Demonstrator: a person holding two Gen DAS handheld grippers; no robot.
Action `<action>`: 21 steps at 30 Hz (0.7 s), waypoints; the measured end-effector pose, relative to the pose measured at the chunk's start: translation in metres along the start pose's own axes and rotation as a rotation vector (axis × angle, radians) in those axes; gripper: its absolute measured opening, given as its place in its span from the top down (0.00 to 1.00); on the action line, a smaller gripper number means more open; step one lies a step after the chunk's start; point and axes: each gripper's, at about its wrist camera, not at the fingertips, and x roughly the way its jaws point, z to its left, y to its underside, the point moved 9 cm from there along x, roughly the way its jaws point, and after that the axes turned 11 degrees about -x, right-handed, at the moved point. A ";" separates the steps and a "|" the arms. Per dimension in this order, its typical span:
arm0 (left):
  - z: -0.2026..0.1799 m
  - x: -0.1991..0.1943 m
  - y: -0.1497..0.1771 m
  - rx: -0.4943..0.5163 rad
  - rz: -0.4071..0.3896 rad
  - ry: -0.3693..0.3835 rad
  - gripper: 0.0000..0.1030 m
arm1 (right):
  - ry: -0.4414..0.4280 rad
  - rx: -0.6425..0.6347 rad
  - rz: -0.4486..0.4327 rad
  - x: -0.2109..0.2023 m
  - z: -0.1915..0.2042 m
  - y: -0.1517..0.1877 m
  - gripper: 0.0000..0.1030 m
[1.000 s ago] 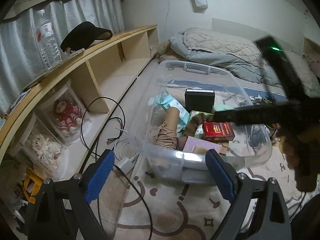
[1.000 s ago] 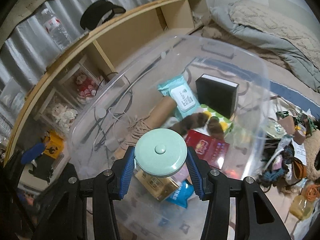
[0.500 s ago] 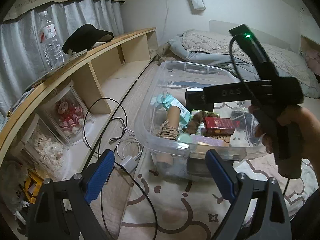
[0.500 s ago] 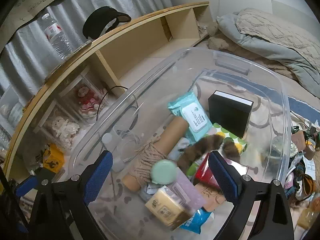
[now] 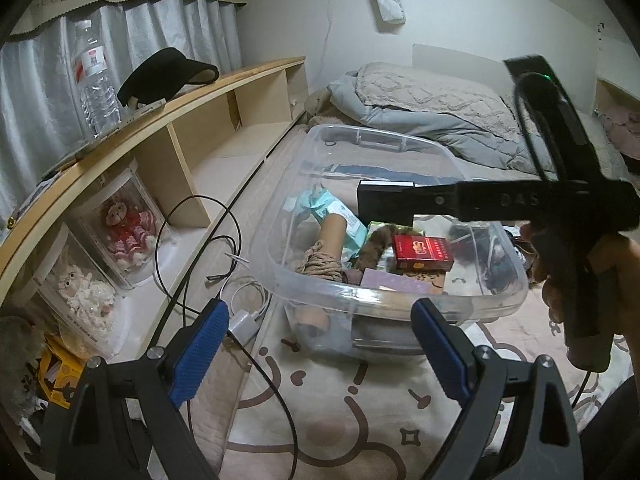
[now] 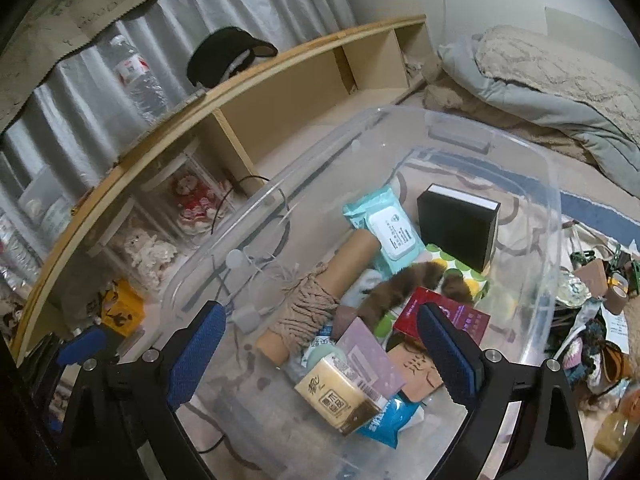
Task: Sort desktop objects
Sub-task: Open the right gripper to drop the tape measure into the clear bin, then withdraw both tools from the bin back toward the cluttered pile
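A clear plastic bin [image 6: 480, 138] sits on the patterned rug and holds the sorted items. Among them are a wipes pack [image 6: 390, 232], a black box [image 6: 456, 228], a twine-wrapped cardboard tube [image 6: 316, 300], a red box [image 6: 442, 314] and a tissue pack [image 6: 334, 394]. A mint-green round tin [image 6: 318, 354] lies half buried beside the tissue pack. My right gripper [image 6: 322, 350] hangs open over the bin with nothing between its pads. My left gripper [image 5: 320, 350] is open and empty before the bin's [image 5: 364, 136] near wall. In the left wrist view a hand holds the right gripper's body [image 5: 560, 208] above the bin's right side.
A wooden shelf [image 5: 192, 96] runs along the left with a water bottle [image 5: 94, 80] and a black visor [image 5: 164, 72] on top. Dolls in clear cases [image 5: 124, 232] stand below. Cables and a charger [image 5: 244, 320] lie left of the bin. Loose clutter [image 6: 592, 300] lies to its right, bedding [image 5: 432, 96] behind.
The right gripper opened and let go of the mint-green tin, which now lies in the bin. It then lifted and drew back a little. The left gripper kept still.
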 end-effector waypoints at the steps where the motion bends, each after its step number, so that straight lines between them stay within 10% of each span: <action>1: -0.001 -0.001 -0.001 0.000 -0.003 0.000 0.10 | -0.001 -0.003 -0.017 -0.006 0.000 0.001 0.06; 21: -0.038 -0.040 -0.005 -0.010 -0.081 0.018 0.01 | 0.100 -0.062 -0.229 -0.103 -0.025 0.020 0.00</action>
